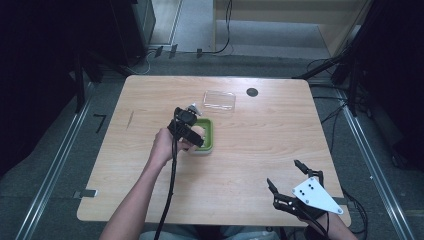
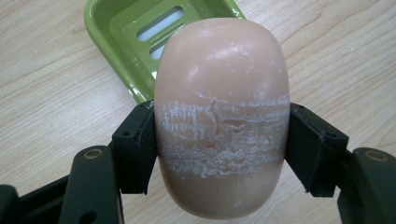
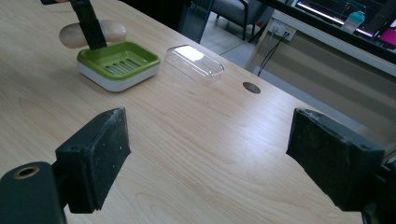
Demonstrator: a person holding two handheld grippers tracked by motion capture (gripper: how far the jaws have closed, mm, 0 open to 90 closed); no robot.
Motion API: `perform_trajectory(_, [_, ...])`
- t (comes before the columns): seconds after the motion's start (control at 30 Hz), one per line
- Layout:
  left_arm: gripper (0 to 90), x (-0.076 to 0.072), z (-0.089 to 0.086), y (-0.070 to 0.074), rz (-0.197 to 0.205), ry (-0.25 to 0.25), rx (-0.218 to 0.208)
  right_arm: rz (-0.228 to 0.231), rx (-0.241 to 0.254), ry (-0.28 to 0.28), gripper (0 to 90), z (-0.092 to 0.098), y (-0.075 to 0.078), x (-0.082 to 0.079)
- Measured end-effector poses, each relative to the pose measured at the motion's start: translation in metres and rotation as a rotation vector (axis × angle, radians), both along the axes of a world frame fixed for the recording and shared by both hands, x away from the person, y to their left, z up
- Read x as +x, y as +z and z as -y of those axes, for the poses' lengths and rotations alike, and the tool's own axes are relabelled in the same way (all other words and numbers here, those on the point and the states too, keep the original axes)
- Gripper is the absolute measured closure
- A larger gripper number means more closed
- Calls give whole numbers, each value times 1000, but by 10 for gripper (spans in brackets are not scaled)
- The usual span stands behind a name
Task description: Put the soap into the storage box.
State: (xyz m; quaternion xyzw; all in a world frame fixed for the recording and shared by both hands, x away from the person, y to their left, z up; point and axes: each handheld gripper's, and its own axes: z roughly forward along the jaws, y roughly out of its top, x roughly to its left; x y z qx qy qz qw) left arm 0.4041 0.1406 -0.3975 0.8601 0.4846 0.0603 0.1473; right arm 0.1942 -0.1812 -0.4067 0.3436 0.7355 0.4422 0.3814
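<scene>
Right gripper point(image 1: 286, 176): nearest to the person, at the near right corner of the table point(image 1: 260, 165). Its jaws stand wide apart and nothing is between them. In the right gripper view only bare wood lies between the two pads.
Right hand: cut off by the lower edge of the high view; the grey plate of the gripper covers most of it.
Left gripper point(image 2: 219, 140): its jaws are closed on a bar of soap point(image 2: 222, 116); one pad presses on each long side.
Soap: pink-beige and oval, with a band of white scratches across the middle. It is held in the air just beside the near left edge of the soap dish point(image 1: 206, 136). In the high view the gripper and the left hand point(image 1: 164, 145) hide most of it.
Soap dish: green with a white base and slots in the bottom, in the middle of the table. In the left gripper view the soap covers a large part of it.
Clear lid point(image 1: 219, 100): lies just behind the dish, apart from it; hard to make out against the wood.
Dark round spot point(image 1: 252, 92): near the far edge, right of the lid; I cannot tell what it is.
</scene>
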Motion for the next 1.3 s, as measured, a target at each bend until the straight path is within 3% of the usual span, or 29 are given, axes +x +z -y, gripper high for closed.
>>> perform_trajectory(0.63, [335, 13, 1, -7, 39, 72, -24, 1, 2, -2, 131, 0, 0, 0])
perform_trajectory(1.03, [335, 17, 5, -11, 54, 134, -63, 2, 5, -4, 131, 0, 0, 0])
perform_trajectory(1.3, [335, 20, 10, -19, 69, 171, -56, 2, 8, -7, 131, 1, 0, 0])
